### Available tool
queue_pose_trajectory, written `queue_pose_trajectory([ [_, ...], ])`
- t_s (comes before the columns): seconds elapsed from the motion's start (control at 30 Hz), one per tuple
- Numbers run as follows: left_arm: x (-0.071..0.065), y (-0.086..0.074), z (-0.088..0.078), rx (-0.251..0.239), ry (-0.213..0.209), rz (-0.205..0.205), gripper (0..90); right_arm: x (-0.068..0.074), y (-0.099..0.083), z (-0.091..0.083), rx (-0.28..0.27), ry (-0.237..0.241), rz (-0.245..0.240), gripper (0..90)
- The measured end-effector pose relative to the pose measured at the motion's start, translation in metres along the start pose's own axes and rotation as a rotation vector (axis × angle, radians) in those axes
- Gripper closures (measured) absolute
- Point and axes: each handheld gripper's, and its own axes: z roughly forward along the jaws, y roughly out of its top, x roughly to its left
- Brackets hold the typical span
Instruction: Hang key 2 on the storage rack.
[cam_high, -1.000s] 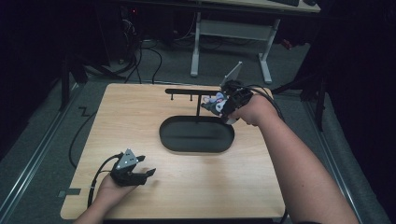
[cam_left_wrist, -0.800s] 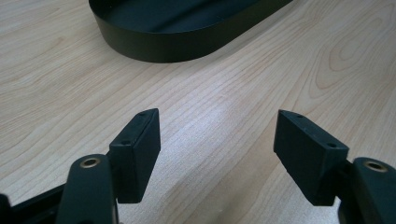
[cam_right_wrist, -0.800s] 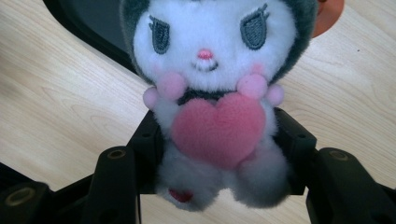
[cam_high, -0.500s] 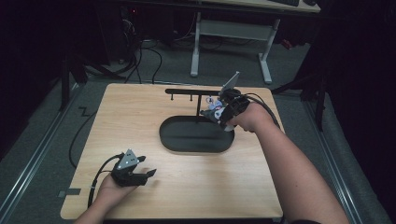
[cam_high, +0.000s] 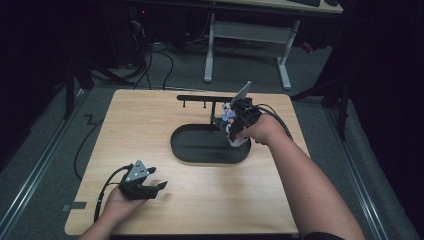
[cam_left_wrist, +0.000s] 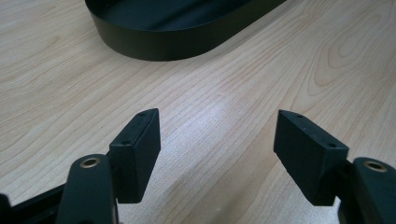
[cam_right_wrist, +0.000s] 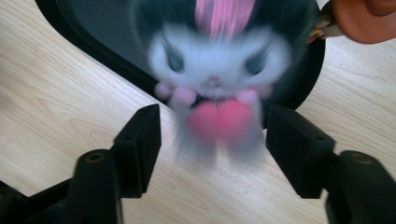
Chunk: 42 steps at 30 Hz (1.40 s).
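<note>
The right claw sits right of centre in the high view, at the far right end of the black oval tray, with a black stand carrying small hooks just behind it. Its jaws have just been opening, and in the right gripper view they stand apart with a small plush toy between them: a white face, dark ears, a pink stripe on top and a pink ball at its chest. The toy is blurred, and neither pad presses on it, so the grip is released. The toy lies in the upper middle of that view, its head over the tray's dark floor and its lower part over the tray rim and the pale wood of the bench. In the high view the toy shows as a small pale patch at the tip of the claw. An orange-brown rounded thing shows at the upper right corner of the right gripper view; what it is cannot be told.

The left claw rests at the lower left of the high view, low over the bench, well apart from the tray. In the left gripper view its jaws are spread wide with bare wood between them, and the near wall of the tray runs across the top of the frame.
</note>
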Motion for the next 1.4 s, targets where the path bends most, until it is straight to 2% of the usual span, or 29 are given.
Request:
queue_pose_trajectory([
  [0.2, 0.0, 0.0, 0.0, 0.002, 0.002, 0.003, 32.2, 0.001, -0.001, -0.001, -0.016, 0.005, -0.003, 34.0],
  [0.43, 0.0, 0.0, -0.001, 0.002, -0.003, 0.003, 32.2, -0.001, -0.011, 0.002, -0.044, -0.005, -0.002, 34.1],
  [0.6, -0.001, 0.001, 0.0, -0.005, -0.006, 0.001, 32.1, -0.007, -0.025, 0.007, -0.068, -0.01, 0.012, 34.0],
  [0.73, -0.001, 0.001, 0.0, -0.006, -0.007, 0.001, 32.2, -0.012, -0.04, 0.013, -0.115, -0.02, 0.023, 33.4],
  [0.97, -0.002, 0.001, 0.001, -0.004, -0.012, 0.003, 32.0, -0.015, -0.064, 0.026, -0.157, -0.024, -0.013, 33.0],
  [1.1, -0.002, 0.001, 0.002, -0.004, -0.016, 0.002, 31.9, -0.012, -0.078, 0.033, -0.218, -0.038, -0.046, 33.2],
  [1.2, -0.002, 0.001, 0.002, -0.003, -0.016, 0.003, 31.8, -0.011, -0.091, 0.041, -0.292, -0.038, -0.042, 33.3],
  [1.3, -0.002, 0.0, 0.002, -0.005, -0.018, 0.003, 31.7, -0.008, -0.107, 0.053, -0.373, -0.067, -0.086, 33.8],
  [1.4, -0.003, 0.0, 0.002, -0.005, -0.02, 0.004, 31.6, -0.007, -0.127, 0.068, -0.475, -0.074, -0.099, 34.2],
])
